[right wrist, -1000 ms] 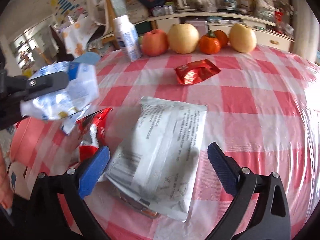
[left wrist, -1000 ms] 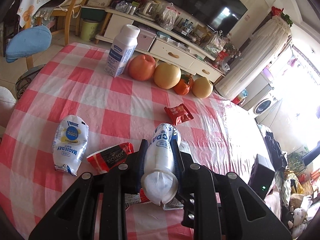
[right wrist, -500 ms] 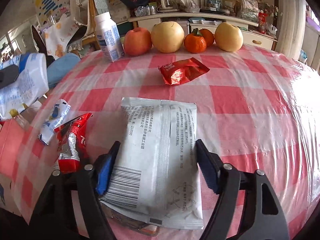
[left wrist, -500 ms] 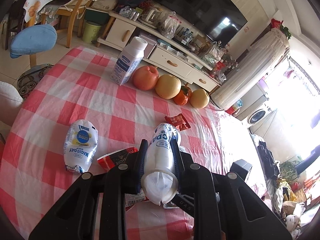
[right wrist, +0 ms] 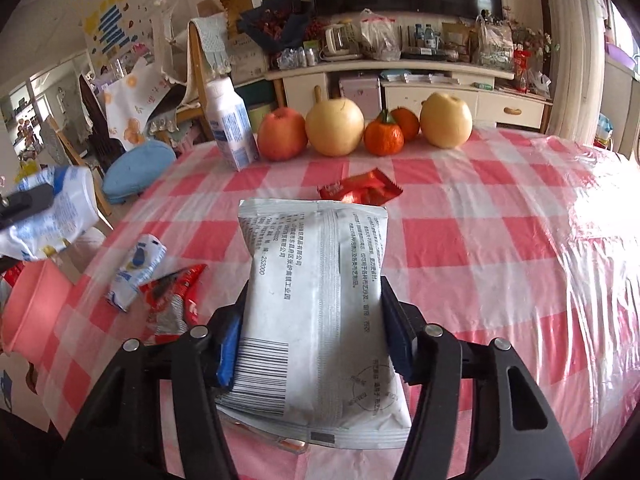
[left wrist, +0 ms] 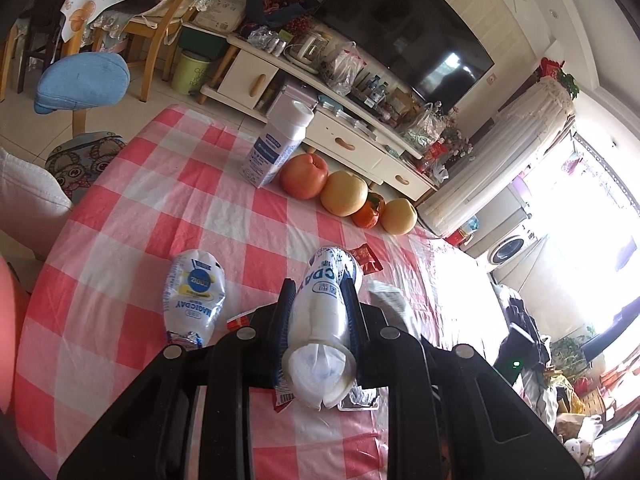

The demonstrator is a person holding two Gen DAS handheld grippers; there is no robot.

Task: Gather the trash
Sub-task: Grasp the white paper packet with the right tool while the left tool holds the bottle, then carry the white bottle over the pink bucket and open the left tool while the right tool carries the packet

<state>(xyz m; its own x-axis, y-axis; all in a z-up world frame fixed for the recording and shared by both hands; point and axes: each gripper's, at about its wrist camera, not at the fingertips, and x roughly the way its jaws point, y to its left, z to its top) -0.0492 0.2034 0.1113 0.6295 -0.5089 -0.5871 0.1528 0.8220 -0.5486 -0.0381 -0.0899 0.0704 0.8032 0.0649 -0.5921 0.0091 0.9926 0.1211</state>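
My left gripper (left wrist: 318,292) is shut on a white and blue plastic pouch (left wrist: 320,320) and holds it above the checked tablecloth (left wrist: 120,216). In the right wrist view that pouch (right wrist: 56,216) hangs at the far left over a pink bin (right wrist: 32,308). The jaws of my right gripper (right wrist: 314,312) are closing on a grey-white printed packet (right wrist: 316,264). Both blue pads press on its long sides, and its far end tilts up. On the cloth lie another white-blue pouch (left wrist: 194,292), a crumpled red wrapper (right wrist: 174,296) and a small red sachet (right wrist: 360,192).
A white milk bottle (right wrist: 230,126) and a row of fruit (right wrist: 334,128) stand along the far side of the table. A blue cushioned stool (left wrist: 80,82) stands past the left edge. A low cabinet (left wrist: 332,136) and a television lie beyond.
My right gripper's jaws came in from wide apart onto the packet's sides, and the packet rose. My left gripper moved back and up with its pouch.
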